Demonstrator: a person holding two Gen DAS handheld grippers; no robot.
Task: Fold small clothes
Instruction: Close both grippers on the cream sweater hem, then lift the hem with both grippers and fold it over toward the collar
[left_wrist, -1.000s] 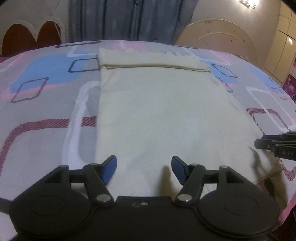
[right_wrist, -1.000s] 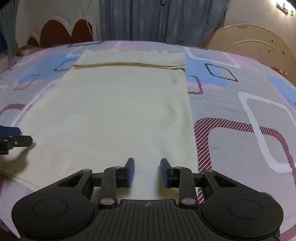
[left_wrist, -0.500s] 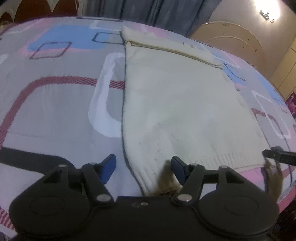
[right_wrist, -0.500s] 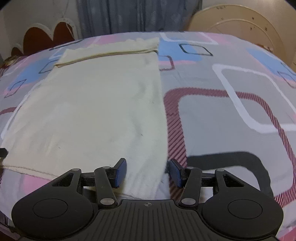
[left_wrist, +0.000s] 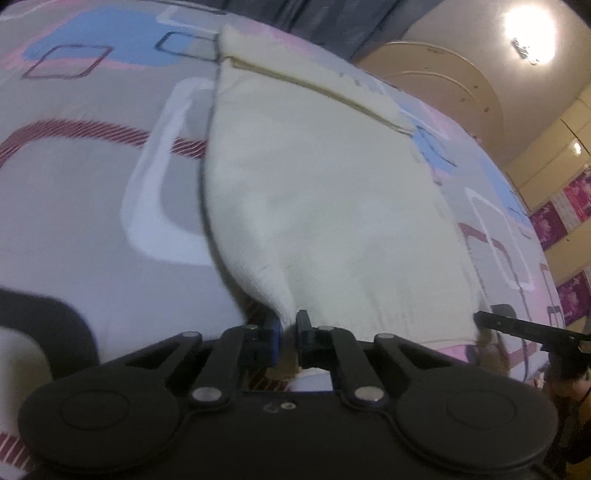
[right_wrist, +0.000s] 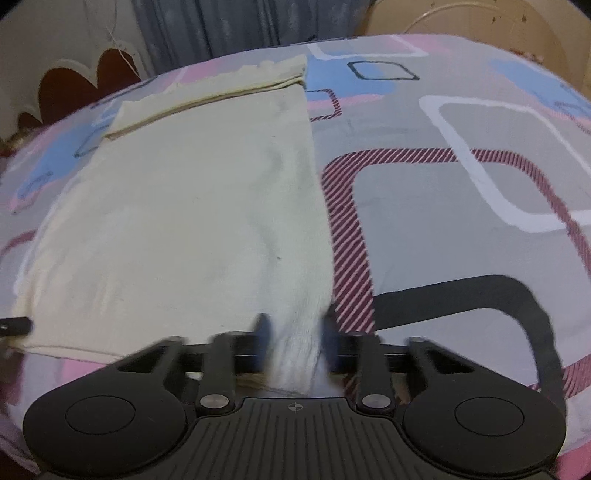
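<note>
A cream knitted garment (left_wrist: 314, 192) lies flat on the patterned bedsheet, its far end folded over. My left gripper (left_wrist: 288, 328) is shut on the garment's near left corner, which bunches up between the fingers. In the right wrist view the garment (right_wrist: 192, 206) fills the left half. My right gripper (right_wrist: 295, 332) straddles the near right corner; the fingers are blurred with cloth bunched between them and still stand apart. The right gripper's tip (left_wrist: 517, 325) shows at the right of the left wrist view.
The bedsheet (right_wrist: 443, 221) has grey, pink, blue and maroon shapes. A headboard (right_wrist: 81, 81) and curtains stand at the back. A round cream board (left_wrist: 443, 85) leans behind the bed. The bed's near edge is just under both grippers.
Both grippers dropped to the garment's near corners. The left one closed on its corner and the cloth lifted into a ridge. The right fingers moved around its corner and are closing.
</note>
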